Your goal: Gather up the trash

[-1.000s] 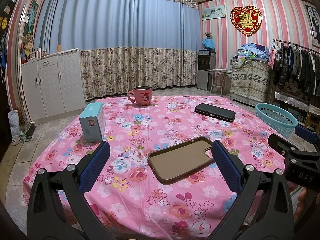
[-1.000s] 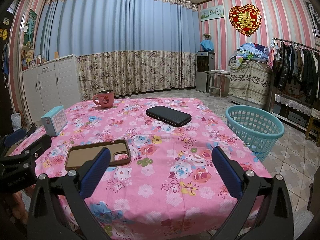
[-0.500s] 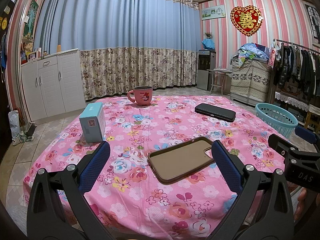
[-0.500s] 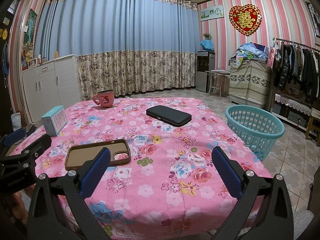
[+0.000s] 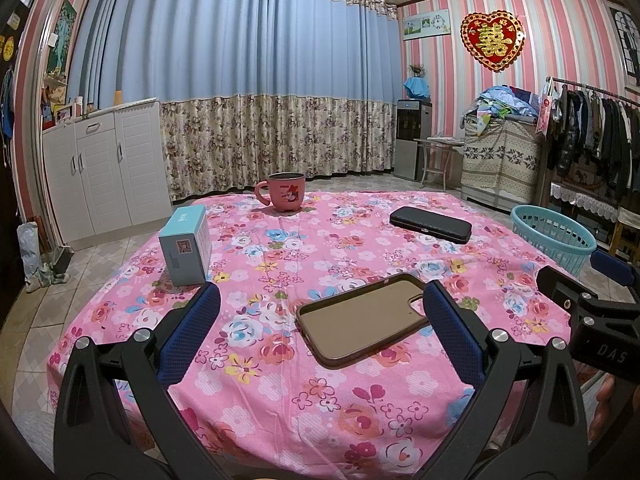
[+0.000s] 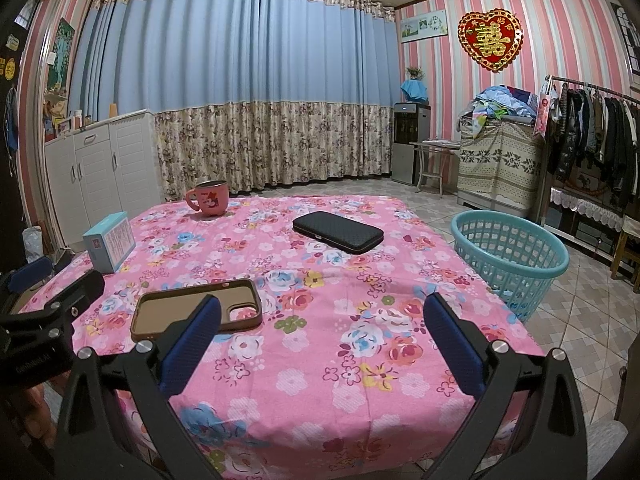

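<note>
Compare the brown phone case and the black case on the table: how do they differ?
The brown phone case lies open side up, showing a hollow tan inside and a camera cutout; the black case is closed and textured. The brown one lies at the near edge, the black one farther back, nearer the basket. Both lie flat on the floral cloth.

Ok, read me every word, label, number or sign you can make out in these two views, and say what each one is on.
"DAS": on the body of the right hand-held gripper, seen from the left wrist view.
"囍": gold character on the red heart wall decoration.
Light blue box: a QR code and small print, too small to read.
Pink mug: a cartoon picture, no legible words.
Left hand-held gripper: faint lettering, too blurred to read.
</note>
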The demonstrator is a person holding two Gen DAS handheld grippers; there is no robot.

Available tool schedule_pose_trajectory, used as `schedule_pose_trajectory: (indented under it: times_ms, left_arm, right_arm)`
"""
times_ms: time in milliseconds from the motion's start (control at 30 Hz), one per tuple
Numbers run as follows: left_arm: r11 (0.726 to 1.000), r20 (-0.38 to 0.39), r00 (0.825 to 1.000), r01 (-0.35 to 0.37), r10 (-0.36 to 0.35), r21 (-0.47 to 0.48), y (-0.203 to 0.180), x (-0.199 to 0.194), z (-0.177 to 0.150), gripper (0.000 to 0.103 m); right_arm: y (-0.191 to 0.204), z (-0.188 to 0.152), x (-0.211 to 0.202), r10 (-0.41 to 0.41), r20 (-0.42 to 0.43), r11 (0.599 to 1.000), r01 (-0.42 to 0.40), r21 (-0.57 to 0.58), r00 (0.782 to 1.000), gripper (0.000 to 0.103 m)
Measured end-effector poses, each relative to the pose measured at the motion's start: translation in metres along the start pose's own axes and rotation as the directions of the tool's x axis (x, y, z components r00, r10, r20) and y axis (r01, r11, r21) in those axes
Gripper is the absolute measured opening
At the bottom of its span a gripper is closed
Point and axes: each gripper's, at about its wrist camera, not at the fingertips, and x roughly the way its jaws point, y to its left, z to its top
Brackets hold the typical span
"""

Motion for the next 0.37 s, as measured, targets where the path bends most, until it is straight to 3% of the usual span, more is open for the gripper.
schedule_pose_trajectory:
  times_ms: [367]
  left_arm:
    - [1.000, -0.006, 1.000, 0.000, 0.000, -0.004, 0.0041, 0.0037, 0.0016, 0.098]
  right_arm:
    - [0.0002, 0.0002, -0.0003, 0.000, 0.000, 1.000, 0.000, 0.001, 1.000, 0.099]
